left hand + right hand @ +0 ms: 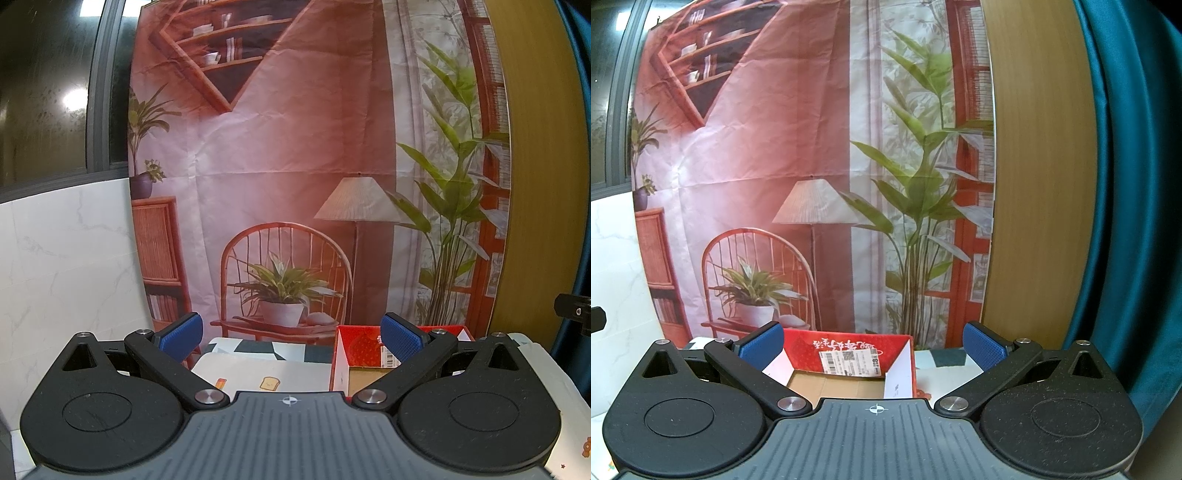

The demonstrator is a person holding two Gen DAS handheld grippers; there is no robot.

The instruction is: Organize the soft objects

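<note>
An open red cardboard box (849,354) with a white label stands at the back of the table, straight ahead of my right gripper (873,347). Its brown floor shows bare where I can see it. The box also shows in the left wrist view (360,349), ahead and to the right of my left gripper (291,338). Both grippers are open and hold nothing, and they sit above the table. No soft object shows in either view.
A white cloth with small printed pictures (266,373) covers the table left of the box. A printed room backdrop (280,166) hangs right behind the table. A white marble wall (66,258) is at left, a wooden panel (1034,184) and teal curtain (1134,184) at right.
</note>
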